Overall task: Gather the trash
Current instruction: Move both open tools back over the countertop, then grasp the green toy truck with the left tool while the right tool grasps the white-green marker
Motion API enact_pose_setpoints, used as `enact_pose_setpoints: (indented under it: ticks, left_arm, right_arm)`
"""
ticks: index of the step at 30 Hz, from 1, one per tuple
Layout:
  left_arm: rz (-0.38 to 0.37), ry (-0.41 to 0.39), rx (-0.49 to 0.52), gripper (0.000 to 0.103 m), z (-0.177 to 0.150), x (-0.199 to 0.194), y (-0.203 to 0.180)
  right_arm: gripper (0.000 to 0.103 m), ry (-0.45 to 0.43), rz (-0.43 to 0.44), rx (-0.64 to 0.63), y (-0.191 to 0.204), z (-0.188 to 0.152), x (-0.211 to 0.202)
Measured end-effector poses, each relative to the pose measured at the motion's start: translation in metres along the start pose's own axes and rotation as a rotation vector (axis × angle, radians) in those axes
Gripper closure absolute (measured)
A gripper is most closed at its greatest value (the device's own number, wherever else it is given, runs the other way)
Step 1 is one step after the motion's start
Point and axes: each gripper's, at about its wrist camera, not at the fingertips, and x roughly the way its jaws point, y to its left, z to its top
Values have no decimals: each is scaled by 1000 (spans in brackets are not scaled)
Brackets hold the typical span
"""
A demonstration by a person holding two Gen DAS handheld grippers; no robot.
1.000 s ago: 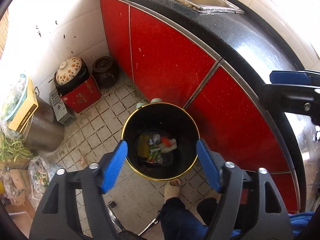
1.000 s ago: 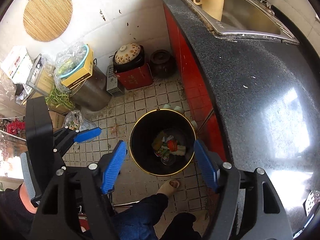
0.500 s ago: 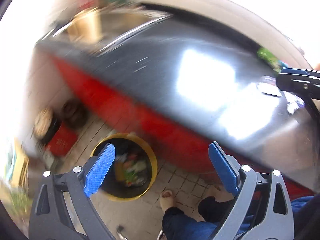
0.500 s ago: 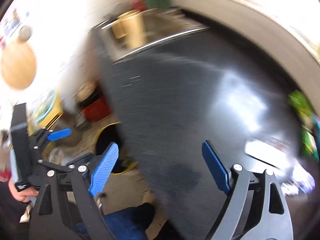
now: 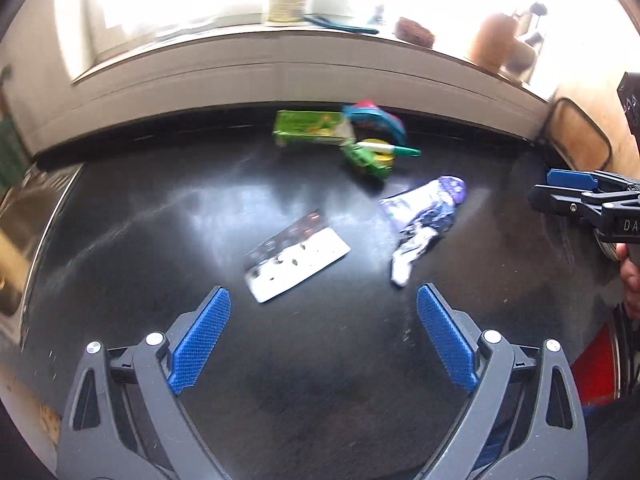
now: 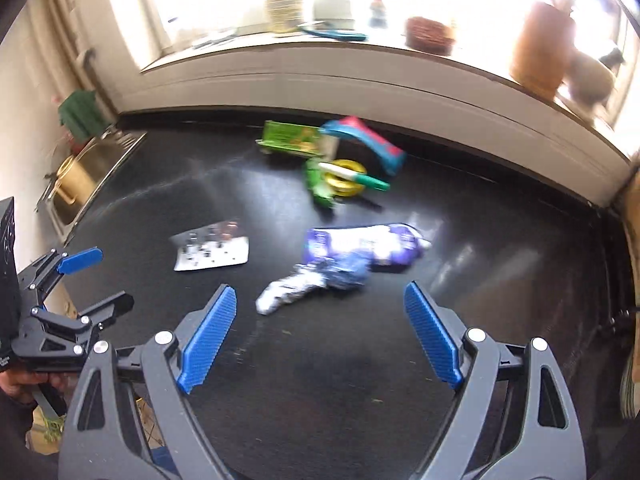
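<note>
Both my claws hang released and empty over the black counter [image 5: 120, 240]: left gripper [image 5: 323, 340], right gripper [image 6: 320, 340]. A purple wrapper [image 6: 360, 248] and flat white packet [image 5: 296, 260] lie mid-frame, green box [image 5: 308, 128] behind them.

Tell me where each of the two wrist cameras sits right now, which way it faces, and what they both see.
Left wrist: behind the open left gripper, angled down at the black counter; the flat silver wrapper lies just ahead; the right gripper shows at the right edge.
Right wrist: behind the open right gripper, angled down at the counter; the crumpled purple wrapper lies ahead; the left gripper shows at the left edge.
Shared: both wrappers, the green box, the window sill.
</note>
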Motion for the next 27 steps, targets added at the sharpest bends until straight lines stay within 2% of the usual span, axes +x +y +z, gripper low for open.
enact_pose_setpoints:
  ticks: [5,12,17,21,23,27]
  left_arm:
    - [-12,20,57,11,15,17,-29]
    - [-12,64,44,11,47,50,-39]
    - [-17,108,18,11,83,91,-48]
    - [-30,165,-34,11,112,139,-48]
    - [-40,193,-64,11,121,160,-47]
    - [-35,249,-97,13,128,195,-45]
  right_arm:
    - [20,13,5,39,-35,-5,1]
    - [20,14,70,-24,-46,24,24]
    - [30,42,128,-142,-49,63,65]
    - [37,95,165,-219,-58,92,112]
    - [43,121,172,-260,-61,102,133]
    - [47,180,211,-324,-65,119,175]
